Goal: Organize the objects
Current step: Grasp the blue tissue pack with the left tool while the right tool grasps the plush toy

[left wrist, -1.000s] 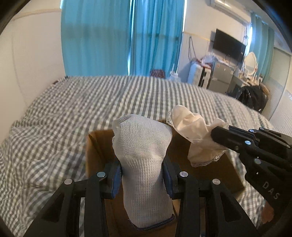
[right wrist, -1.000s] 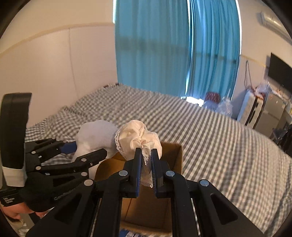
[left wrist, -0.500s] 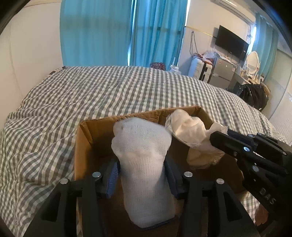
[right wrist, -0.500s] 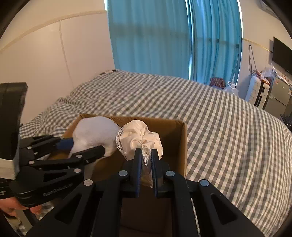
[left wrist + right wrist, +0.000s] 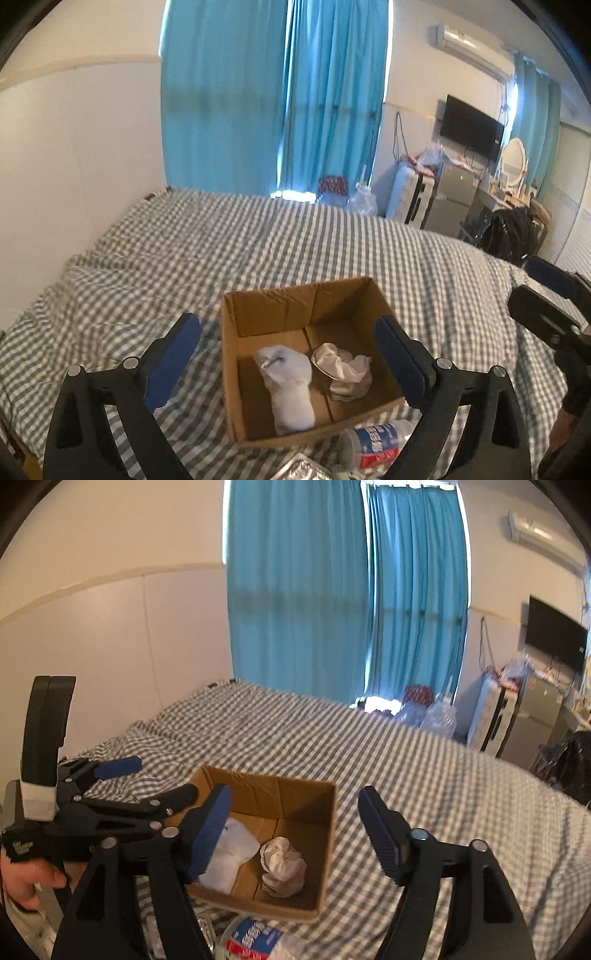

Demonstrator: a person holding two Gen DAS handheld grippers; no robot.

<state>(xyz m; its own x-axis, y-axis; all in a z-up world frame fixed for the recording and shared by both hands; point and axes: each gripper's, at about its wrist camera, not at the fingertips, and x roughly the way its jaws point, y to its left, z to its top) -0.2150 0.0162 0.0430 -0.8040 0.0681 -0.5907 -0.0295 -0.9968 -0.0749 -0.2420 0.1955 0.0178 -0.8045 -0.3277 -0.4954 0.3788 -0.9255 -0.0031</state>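
An open cardboard box (image 5: 236,354) stands on the checked bed. A white sock (image 5: 290,387) lies inside it on the left, and a crumpled cream lace cloth (image 5: 343,371) lies beside it on the right. Both also show in the right wrist view: the sock (image 5: 231,860), the cloth (image 5: 282,867), the box (image 5: 327,834). My left gripper (image 5: 288,343) is open and empty, raised above the box. My right gripper (image 5: 295,816) is open and empty above the box too. The left gripper (image 5: 147,779) shows at the left of the right wrist view.
A plastic bottle with a red and blue label (image 5: 376,445) lies just in front of the box, also in the right wrist view (image 5: 258,939). Something foil-like (image 5: 303,469) lies beside it. The grey checked bed (image 5: 258,243) stretches behind. Furniture and a black bag (image 5: 513,232) stand at the far right.
Both grippers opened and let go: the sock and the lace cloth now lie in the box. Both grippers have pulled up and back from the box.
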